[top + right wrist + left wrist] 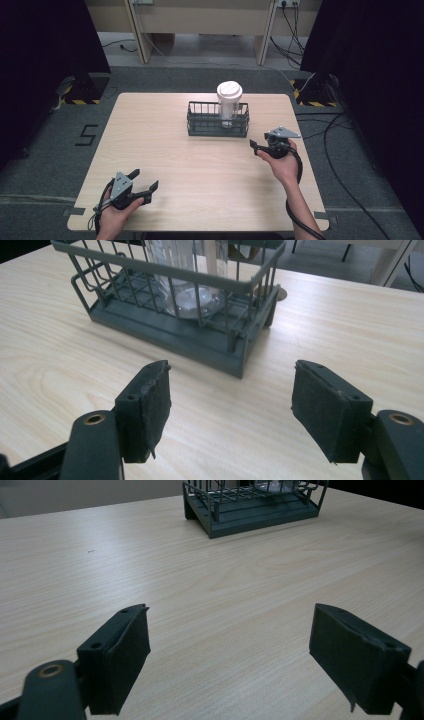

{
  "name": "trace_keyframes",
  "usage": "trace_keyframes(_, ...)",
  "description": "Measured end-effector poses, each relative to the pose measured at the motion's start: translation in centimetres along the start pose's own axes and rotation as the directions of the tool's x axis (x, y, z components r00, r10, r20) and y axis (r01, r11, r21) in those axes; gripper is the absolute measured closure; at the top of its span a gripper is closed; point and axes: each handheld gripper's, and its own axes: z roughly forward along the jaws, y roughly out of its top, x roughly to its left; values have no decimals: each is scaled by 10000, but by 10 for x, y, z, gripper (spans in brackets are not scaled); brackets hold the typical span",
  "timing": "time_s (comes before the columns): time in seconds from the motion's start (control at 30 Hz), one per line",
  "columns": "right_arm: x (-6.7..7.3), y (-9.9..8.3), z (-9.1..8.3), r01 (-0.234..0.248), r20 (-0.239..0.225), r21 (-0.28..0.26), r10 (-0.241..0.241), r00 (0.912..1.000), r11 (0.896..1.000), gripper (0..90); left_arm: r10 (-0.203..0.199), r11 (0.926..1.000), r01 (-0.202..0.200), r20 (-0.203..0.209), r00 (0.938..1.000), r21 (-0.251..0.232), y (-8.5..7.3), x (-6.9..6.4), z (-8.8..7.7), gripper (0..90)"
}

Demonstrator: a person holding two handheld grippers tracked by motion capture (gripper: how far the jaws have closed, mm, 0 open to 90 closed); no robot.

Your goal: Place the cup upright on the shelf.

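A white lidded paper cup (229, 98) stands upright in a dark green wire basket (218, 125) on the pale wooden tabletop (200, 170). The left claw (144, 186) and right claw (255, 146) both gape wide, empty.

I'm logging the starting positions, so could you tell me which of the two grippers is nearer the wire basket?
The right gripper: it sits open just off the basket, while the left gripper waits open near the table's front edge.

cup (229, 100): white, lidded, upright | in dark wire basket (218, 131) | table's (165, 150) far middle
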Motion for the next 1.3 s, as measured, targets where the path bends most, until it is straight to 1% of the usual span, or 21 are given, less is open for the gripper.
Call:
trace_keyframes(0.07,-1,-4,-3,-98,19,37,97,10000,9999,325,8,10000,-8,1,10000,10,0,0,0,158)
trace_keyframes(0.13,-2,-9,-7,-81,40,77,81,10000,9999,326,10,10000,-10,-4,10000,11,0,0,0,158)
trace_keyframes(0.5,-12,-27,-29,-347,264,140,343,9991,9993,326,48,10000,-48,-36,10000,33,0,0,0,156)
trace_keyframes(0.67,-15,-37,-36,-557,379,79,553,9977,9984,325,60,10000,-60,-62,10000,35,0,0,0,156)
trace_keyframes(0.8,-18,-42,-42,-553,432,28,552,9975,9985,322,41,10000,-41,-68,10000,36,0,0,0,156)
trace_keyframes(0.97,-22,-49,-50,-675,528,37,673,9963,9977,317,36,10000,-36,-70,10000,36,0,0,0,155)
trace_keyframes(1.23,-29,-65,-63,-937,735,-86,940,9929,9956,313,28,10000,-28,-87,10000,24,0,0,0,155)
trace_keyframes(1.27,-29,-67,-65,-1049,756,-108,1054,9916,9944,313,13,10000,-13,-92,10000,18,0,0,0,155)
trace_keyframes(1.3,-29,-69,-67,-1029,790,-128,1036,9915,9946,313,4,10000,-4,-100,10000,19,0,0,0,155)
